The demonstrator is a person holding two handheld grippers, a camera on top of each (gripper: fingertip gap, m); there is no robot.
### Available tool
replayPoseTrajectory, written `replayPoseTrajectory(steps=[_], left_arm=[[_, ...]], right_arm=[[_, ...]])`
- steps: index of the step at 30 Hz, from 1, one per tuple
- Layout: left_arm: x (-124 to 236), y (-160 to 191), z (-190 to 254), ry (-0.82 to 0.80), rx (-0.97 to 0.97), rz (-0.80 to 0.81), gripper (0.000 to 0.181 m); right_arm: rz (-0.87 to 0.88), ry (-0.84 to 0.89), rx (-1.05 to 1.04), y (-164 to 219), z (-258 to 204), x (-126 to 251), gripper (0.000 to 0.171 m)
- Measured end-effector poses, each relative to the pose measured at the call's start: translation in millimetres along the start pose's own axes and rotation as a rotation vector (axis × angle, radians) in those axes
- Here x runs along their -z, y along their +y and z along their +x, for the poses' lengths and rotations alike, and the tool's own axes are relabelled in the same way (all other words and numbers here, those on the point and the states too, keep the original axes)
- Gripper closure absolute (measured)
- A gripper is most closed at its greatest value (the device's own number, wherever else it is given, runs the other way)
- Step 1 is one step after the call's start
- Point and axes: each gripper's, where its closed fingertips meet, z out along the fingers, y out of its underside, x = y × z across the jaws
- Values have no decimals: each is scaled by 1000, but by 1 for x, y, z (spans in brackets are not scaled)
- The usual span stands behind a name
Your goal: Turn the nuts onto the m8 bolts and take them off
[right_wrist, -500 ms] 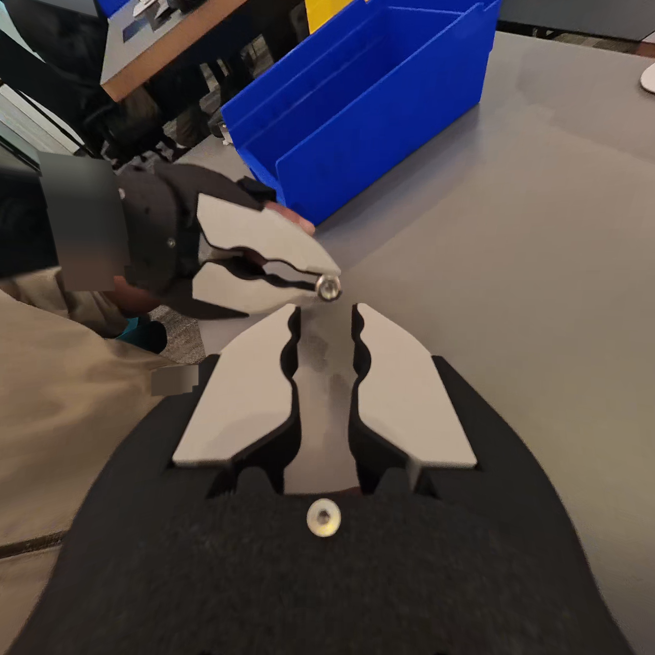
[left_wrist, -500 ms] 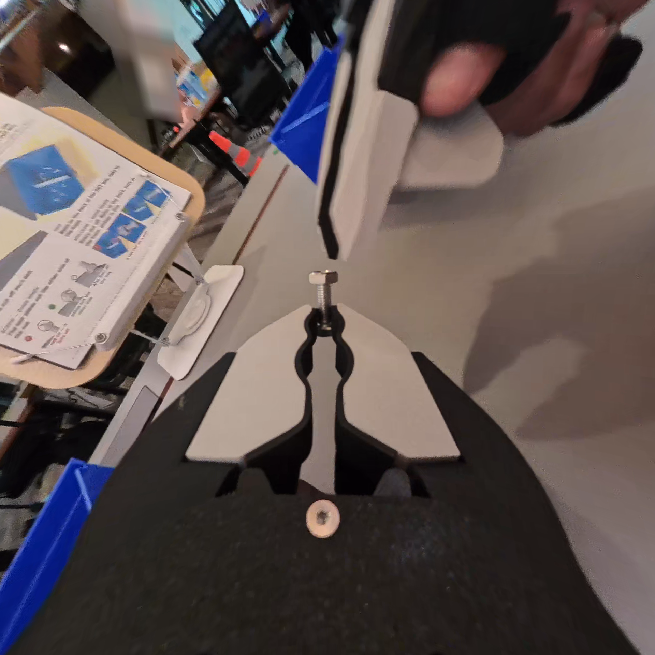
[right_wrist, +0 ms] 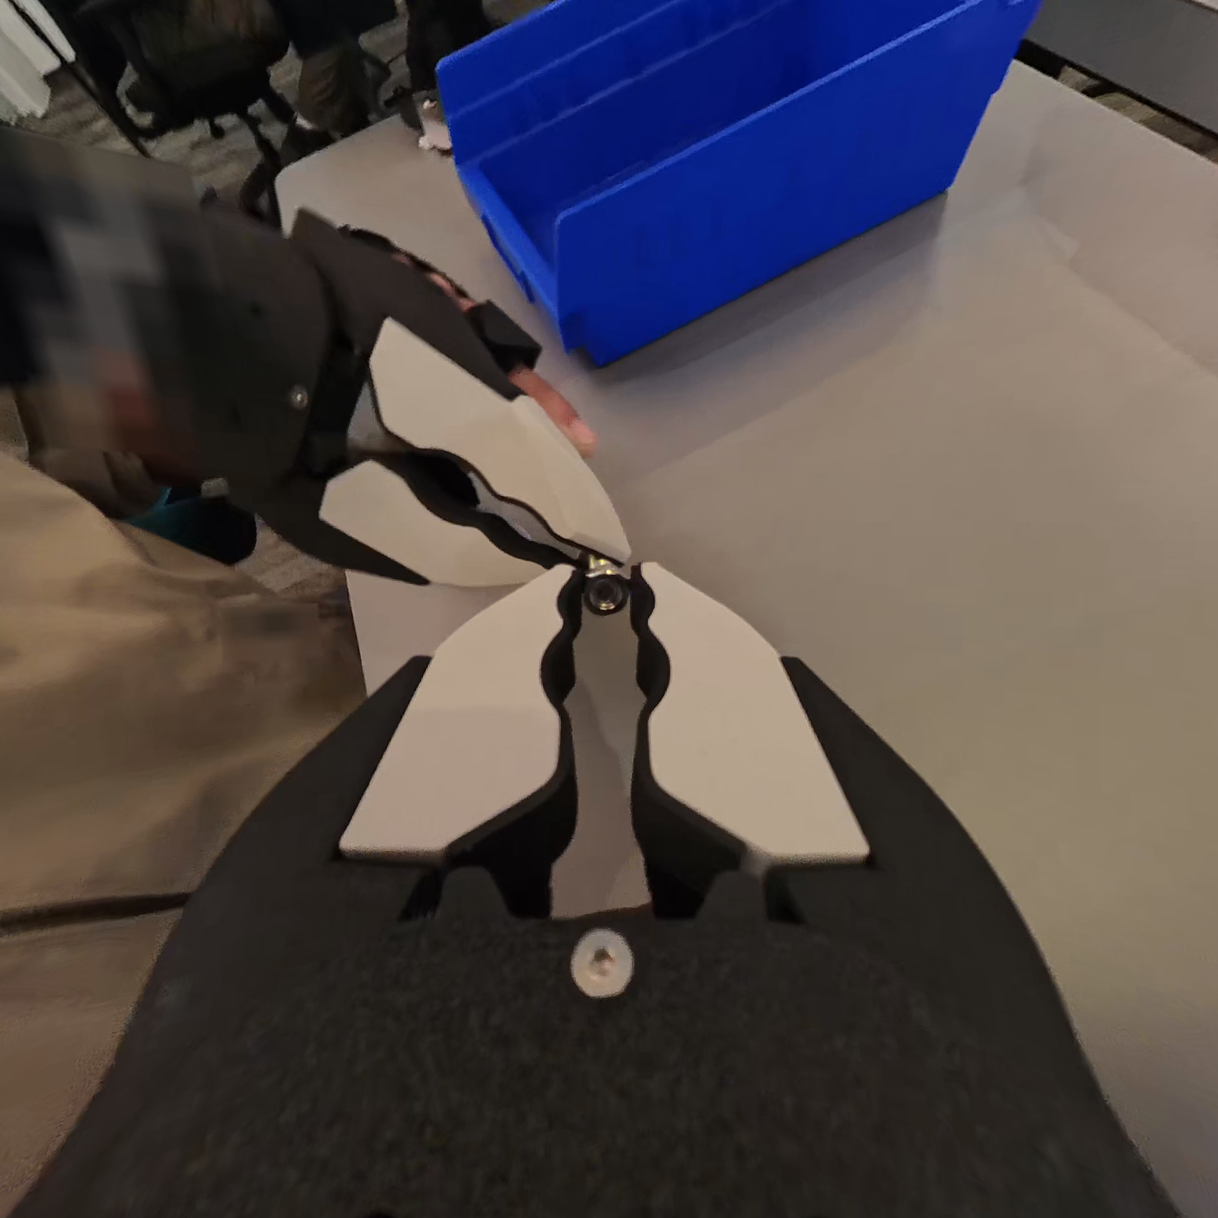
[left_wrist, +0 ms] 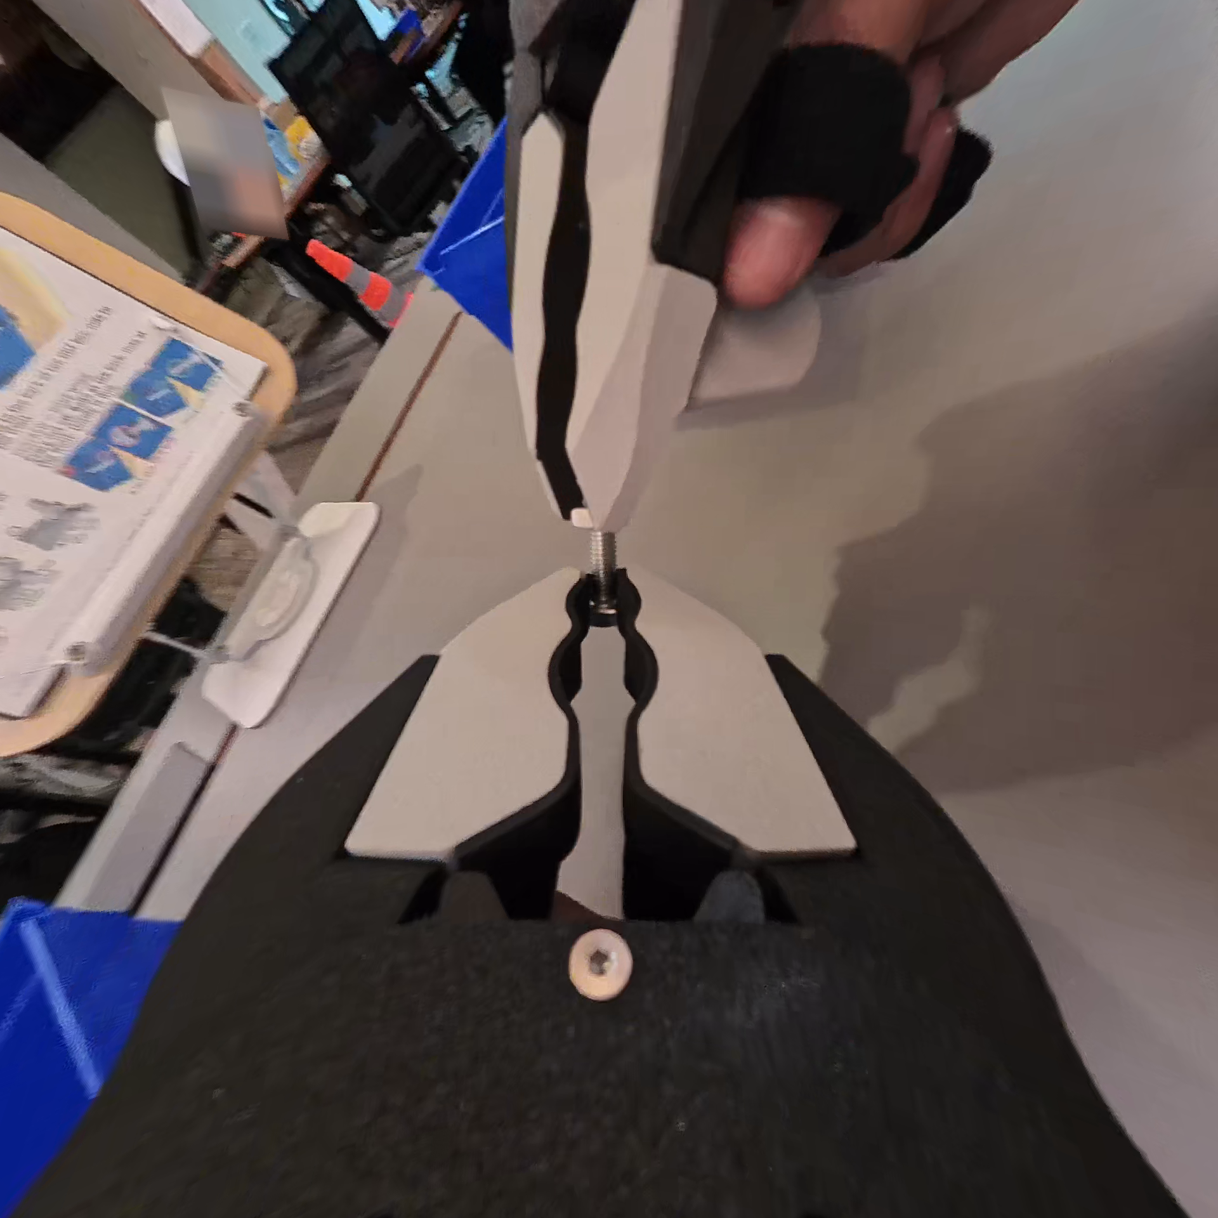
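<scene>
Two hand-held grippers meet over a grey counter [right_wrist: 923,593], a single bolt [left_wrist: 601,548] bridged between them. The left gripper [left_wrist: 601,596] is clamped narrow on the low end of the threaded shank, where a dark ring that may be the nut [left_wrist: 601,601] sits in the notch of its pads; from these views it cannot be told for certain whether the nut or bare thread is pinched. The right gripper [right_wrist: 603,596] comes in from the far side and is closed down to a slit around the bolt's hex head [right_wrist: 603,596], which faces its camera end-on.

The bolt reads as small, rigid, bright steel: light to carry, not fragile, but smooth and apt to slip or spin in soft pads. The flats of the hex head and of the nut look like the surest places to hold; the threads offer less purchase and could be marred. With so little metal showing between the two grippers, any twist probably wants both grips kept square to the shank.

A blue bin [right_wrist: 725,165] stands on the far part of the counter, well apart. An instruction sheet on a board [left_wrist: 99,461] lies off the counter's left edge.
</scene>
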Motion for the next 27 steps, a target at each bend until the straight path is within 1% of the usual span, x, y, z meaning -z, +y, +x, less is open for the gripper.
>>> replayPoseTrajectory(steps=[3, 7, 14, 16, 24, 27], left_arm=[[4, -6, 5, 101, 114, 57, 174], [6, -13, 11, 250, 247, 116, 174], [19, -40, 21, 589, 480, 272, 174], [22, -47, 20, 658, 533, 317, 174], [37, -59, 22, 963, 656, 431, 174], [41, -62, 22, 1096, 717, 468, 174]], right_arm=[[-12, -23, 105, -1, -5, 3, 158], [-62, -39, 305, -1, -12, 10, 158], [-121, -179, 595, -10, -29, 30, 158], [-129, -211, 659, -14, -30, 35, 158], [-107, -377, 938, -22, -43, 46, 158], [-94, -451, 1033, -26, -47, 49, 161]])
